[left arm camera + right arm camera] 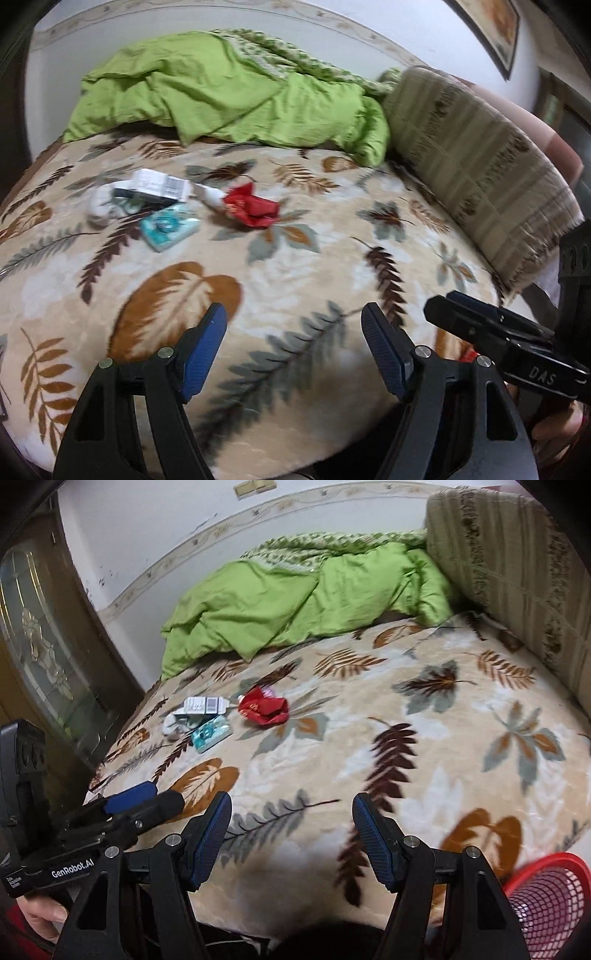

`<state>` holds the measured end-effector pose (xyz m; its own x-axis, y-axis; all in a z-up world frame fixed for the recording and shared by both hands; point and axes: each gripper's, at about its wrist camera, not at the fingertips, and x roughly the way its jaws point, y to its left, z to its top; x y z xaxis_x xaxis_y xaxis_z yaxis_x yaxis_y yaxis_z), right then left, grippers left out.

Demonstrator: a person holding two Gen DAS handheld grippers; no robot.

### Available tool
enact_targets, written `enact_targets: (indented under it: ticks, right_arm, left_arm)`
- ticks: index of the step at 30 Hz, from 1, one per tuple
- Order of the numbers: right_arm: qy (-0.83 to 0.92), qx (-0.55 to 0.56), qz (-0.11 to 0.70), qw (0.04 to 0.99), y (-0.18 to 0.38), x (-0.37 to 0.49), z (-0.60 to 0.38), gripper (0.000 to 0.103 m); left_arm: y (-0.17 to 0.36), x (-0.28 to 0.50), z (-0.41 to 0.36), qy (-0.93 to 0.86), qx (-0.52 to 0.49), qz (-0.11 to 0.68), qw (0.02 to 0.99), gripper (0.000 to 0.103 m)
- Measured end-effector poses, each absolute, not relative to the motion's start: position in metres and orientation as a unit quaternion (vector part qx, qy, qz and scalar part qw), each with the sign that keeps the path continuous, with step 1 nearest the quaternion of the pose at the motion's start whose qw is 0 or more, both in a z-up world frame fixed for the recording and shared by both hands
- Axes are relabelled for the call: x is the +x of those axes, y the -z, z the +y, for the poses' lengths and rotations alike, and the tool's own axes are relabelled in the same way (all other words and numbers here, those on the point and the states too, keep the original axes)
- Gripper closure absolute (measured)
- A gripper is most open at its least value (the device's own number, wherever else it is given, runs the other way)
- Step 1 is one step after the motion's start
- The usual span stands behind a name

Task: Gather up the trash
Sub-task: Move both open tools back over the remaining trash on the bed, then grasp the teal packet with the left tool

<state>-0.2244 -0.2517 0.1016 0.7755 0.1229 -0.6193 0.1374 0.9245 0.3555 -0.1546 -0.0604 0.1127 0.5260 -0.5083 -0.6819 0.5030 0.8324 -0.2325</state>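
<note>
Both grippers, left gripper (293,350) and right gripper (291,834), hover with jaws wide and empty over the bed (295,266), the crumpled red wrapper (251,208) lying ahead and leftward, nearer the left.

On the leaf-patterned beige blanket (424,738) covering the bed, a crumpled red wrapper (264,709) is lying mid-bed; left of it (toward the bed's left edge) a white barcoded carton (203,705) is sitting behind a teal packet (212,734). A red mesh wastebasket (546,904) is standing at the near right corner.
</note>
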Motion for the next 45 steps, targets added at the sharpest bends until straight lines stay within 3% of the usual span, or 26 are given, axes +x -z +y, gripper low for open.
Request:
enact_targets:
  ticks: [14, 24, 31, 36, 39, 42, 45]
  right_arm:
    - [-0.004, 0.203, 0.339, 0.919, -0.080, -0.160, -0.236, 0.032]
    - [-0.023, 0.211, 0.312, 0.926, -0.081, -0.159, -0.234, 0.032]
    - [-0.040, 0.235, 0.315, 0.919, -0.077, -0.153, -0.236, 0.032]
    - [-0.046, 0.242, 0.316, 0.916, -0.076, -0.151, -0.232, 0.032]
    - [-0.048, 0.240, 0.317, 0.916, -0.076, -0.151, -0.229, 0.031]
    - [-0.047, 0.229, 0.317, 0.919, -0.079, -0.151, -0.223, 0.032]
    - [-0.047, 0.225, 0.316, 0.921, -0.081, -0.153, -0.220, 0.032]
  left_arm:
    - [-0.089, -0.046, -0.013, 0.200, -0.020, 0.401, 0.893, 0.029]
    - [-0.049, 0.057, -0.018, 0.176, -0.027, 0.422, 0.889, 0.029]
    - [-0.021, 0.067, -0.026, 0.219, -0.046, 0.452, 0.863, 0.029]
    - [-0.026, 0.047, -0.037, 0.242, -0.008, 0.446, 0.862, 0.048]
    - [-0.025, 0.046, -0.044, 0.228, 0.015, 0.439, 0.869, 0.047]
    - [-0.022, 0.054, -0.050, 0.215, 0.012, 0.446, 0.869, 0.033]
    - [-0.019, 0.058, -0.055, 0.210, 0.018, 0.450, 0.868, 0.034]
